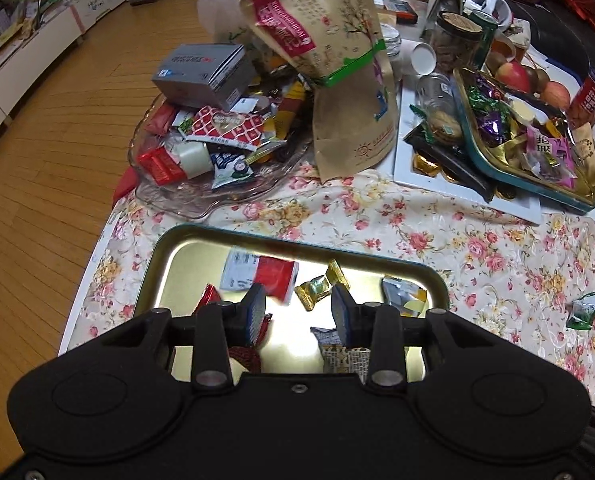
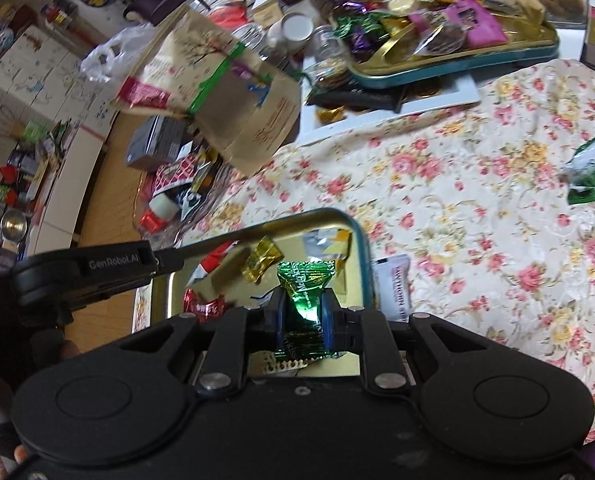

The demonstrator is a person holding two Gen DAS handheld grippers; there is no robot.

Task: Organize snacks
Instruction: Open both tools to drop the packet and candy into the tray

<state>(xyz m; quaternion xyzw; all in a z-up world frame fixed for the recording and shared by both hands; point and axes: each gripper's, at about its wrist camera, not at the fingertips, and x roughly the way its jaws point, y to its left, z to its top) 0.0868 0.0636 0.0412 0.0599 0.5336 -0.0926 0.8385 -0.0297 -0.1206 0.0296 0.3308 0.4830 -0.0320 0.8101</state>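
A gold tin tray with a teal rim (image 1: 165, 248) lies on the floral tablecloth and holds several wrapped snacks, among them a red-and-white packet (image 1: 261, 276) and a gold candy (image 1: 317, 290). My left gripper (image 1: 297, 308) hovers over it, open, with nothing between its pads. My right gripper (image 2: 302, 312) is shut on a green foil packet (image 2: 303, 292) above the right part of the same tray (image 2: 357, 236). The left gripper's black housing (image 2: 81, 272) shows at the left of the right wrist view. Another green packet (image 1: 585, 310) (image 2: 589, 176) lies loose on the cloth to the right.
A glass dish (image 1: 201, 204) piled with snacks, a grey box (image 1: 205, 72) and a brown paper bag (image 1: 337, 80) crowd the back left. A second teal tray of candies (image 1: 537, 184) sits on a white board at the back right. A white packet (image 2: 395, 284) lies beside the tray. Wood floor (image 1: 57, 160) lies past the table's left edge.
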